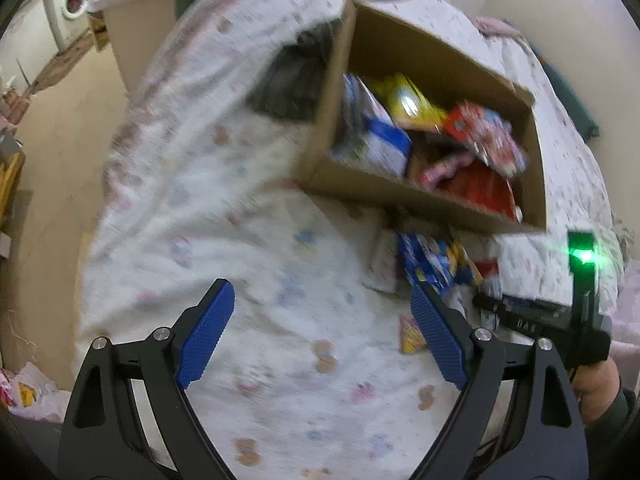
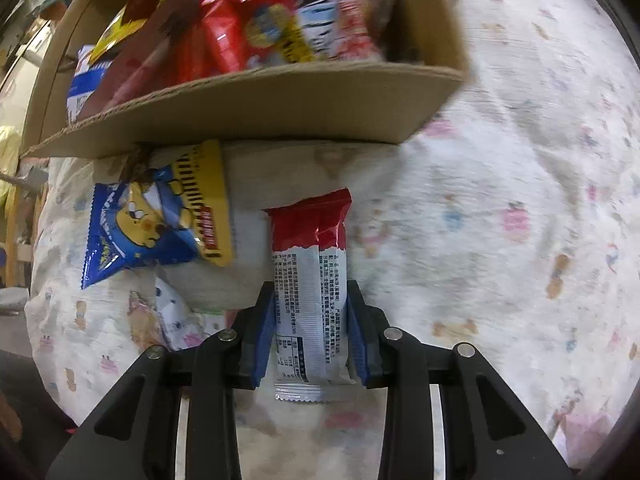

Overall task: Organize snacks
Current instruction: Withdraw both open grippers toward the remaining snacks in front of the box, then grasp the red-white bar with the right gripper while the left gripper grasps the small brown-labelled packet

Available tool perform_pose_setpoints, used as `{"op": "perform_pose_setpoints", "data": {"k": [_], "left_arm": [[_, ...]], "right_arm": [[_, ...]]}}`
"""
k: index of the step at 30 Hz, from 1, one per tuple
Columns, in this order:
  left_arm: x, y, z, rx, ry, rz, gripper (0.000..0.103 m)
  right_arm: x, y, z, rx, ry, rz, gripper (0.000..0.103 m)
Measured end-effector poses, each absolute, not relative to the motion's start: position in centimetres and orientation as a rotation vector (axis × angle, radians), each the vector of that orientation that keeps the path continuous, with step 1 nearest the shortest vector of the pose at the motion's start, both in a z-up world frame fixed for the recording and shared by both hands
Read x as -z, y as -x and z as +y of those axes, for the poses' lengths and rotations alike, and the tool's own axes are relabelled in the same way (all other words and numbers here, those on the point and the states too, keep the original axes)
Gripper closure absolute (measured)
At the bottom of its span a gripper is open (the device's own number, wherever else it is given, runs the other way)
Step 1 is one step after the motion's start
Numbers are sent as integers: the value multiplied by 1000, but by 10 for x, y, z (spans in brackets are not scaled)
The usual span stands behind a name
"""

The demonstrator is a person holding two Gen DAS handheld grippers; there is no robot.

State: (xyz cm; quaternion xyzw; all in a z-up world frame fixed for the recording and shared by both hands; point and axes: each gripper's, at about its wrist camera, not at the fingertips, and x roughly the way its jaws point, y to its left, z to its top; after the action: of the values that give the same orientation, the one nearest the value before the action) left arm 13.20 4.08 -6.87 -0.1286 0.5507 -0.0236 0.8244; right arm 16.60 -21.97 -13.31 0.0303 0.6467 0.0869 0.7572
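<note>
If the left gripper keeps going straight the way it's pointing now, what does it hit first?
Most likely only the patterned bedsheet: the left gripper is open and empty, with bare fabric between its fingers. The cardboard box lies further ahead, though blur leaves depth uncertain.

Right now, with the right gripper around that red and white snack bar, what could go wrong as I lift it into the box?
1. The right gripper pinches the snack bar near its lower end, so the long red end may droop or slip.
2. The cardboard box wall stands just beyond it; the bar could catch its edge.
3. The blue packet lies close and may get nudged.
</note>
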Motion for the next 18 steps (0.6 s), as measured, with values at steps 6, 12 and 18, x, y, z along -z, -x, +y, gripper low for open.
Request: {"op": "perform_pose_setpoints", "data": {"k": [6,12,18], "left_arm": [[100,-124,-18,161,227,1276,15],[121,-125,-60,258,227,1364,50],[136,-137,-82,278,226,1396,50]], "right_arm": [[117,-150,-259,-160,-178,1356,68],[101,-146,-287,-154,-259,1321,68],[95,-140,-293,-158,-281,1292,68]]}}
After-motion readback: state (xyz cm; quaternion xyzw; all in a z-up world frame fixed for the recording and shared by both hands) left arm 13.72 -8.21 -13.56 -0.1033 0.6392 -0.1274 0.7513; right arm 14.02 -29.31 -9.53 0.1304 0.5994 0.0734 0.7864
